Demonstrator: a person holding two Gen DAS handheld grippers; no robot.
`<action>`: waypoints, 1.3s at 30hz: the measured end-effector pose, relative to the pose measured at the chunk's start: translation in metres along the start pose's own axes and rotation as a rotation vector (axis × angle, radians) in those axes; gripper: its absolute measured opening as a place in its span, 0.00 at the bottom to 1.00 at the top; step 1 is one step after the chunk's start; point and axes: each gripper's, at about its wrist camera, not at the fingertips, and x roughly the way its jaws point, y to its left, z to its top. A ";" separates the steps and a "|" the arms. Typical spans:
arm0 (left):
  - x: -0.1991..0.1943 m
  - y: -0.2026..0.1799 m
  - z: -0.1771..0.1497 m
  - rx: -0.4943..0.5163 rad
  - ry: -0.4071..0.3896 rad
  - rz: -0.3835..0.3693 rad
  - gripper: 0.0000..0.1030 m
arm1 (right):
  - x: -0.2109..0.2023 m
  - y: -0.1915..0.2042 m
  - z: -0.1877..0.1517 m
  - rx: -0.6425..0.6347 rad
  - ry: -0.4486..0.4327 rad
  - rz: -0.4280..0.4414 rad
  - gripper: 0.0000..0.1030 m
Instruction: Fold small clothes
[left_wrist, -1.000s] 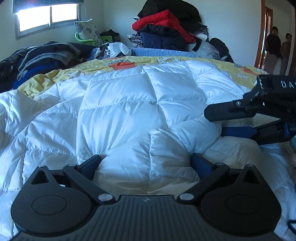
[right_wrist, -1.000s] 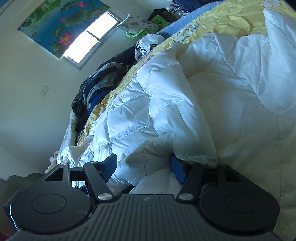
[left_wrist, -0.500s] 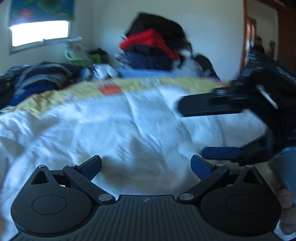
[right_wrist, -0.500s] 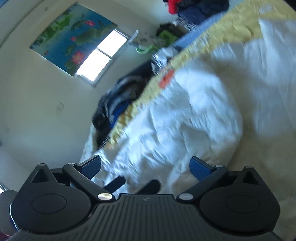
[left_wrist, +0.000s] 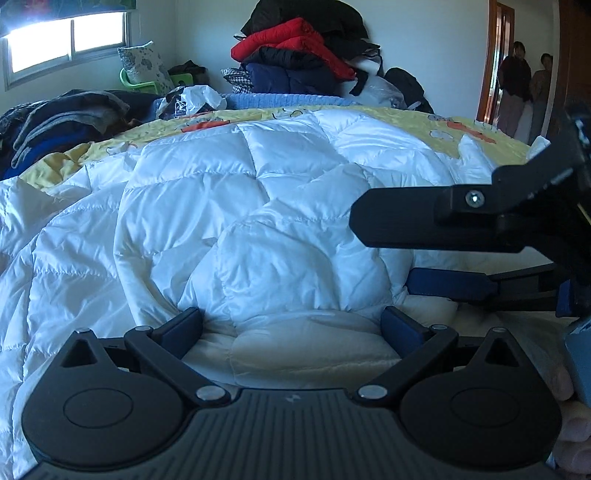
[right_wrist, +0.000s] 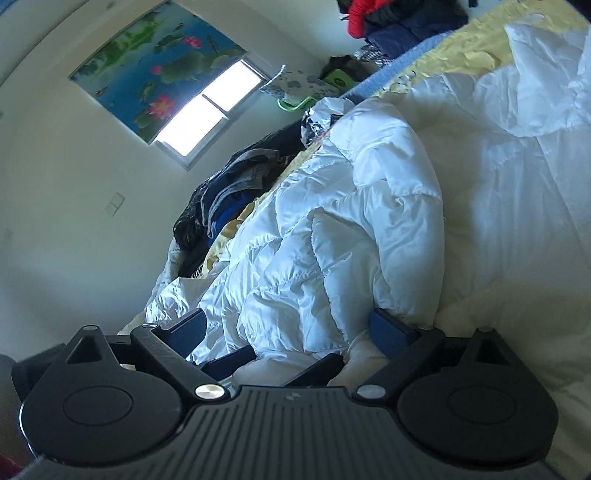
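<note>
A white quilted down jacket (left_wrist: 258, 206) lies spread on the bed, with one part folded over into a rounded bulge. My left gripper (left_wrist: 291, 325) is open, and the near edge of that bulge sits loosely between its blue pads. In the left wrist view my right gripper (left_wrist: 382, 253) comes in from the right, turned on its side, beside the bulge. In the right wrist view the right gripper (right_wrist: 291, 328) has its jaws wide and closing, with the jacket's (right_wrist: 369, 221) folded edge between them and no pad pressing. The left gripper's dark fingers (right_wrist: 229, 358) show just below.
The bed has a yellow sheet (left_wrist: 443, 122). A heap of red and dark coats (left_wrist: 295, 44) stands at the back. Dark folded clothes (left_wrist: 55, 122) lie at the left by the window (left_wrist: 66, 40). Two people (left_wrist: 524, 85) stand in the doorway. A hand (left_wrist: 569, 424) holds the right gripper.
The right gripper's jaws, narrow around a jacket fold a second ago, now stand wide. It has shifted left, closer to the bulge. The left wrist view swung and settled back.
</note>
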 end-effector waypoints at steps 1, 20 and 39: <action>-0.001 -0.001 -0.001 -0.001 -0.002 -0.002 1.00 | -0.002 -0.001 0.002 0.019 0.009 0.004 0.93; -0.005 0.005 -0.005 -0.029 -0.021 -0.020 1.00 | -0.289 -0.155 0.020 0.745 -0.715 -0.176 0.93; -0.006 0.010 -0.005 -0.059 -0.033 -0.044 1.00 | -0.261 -0.165 0.056 0.847 -0.685 -0.386 0.84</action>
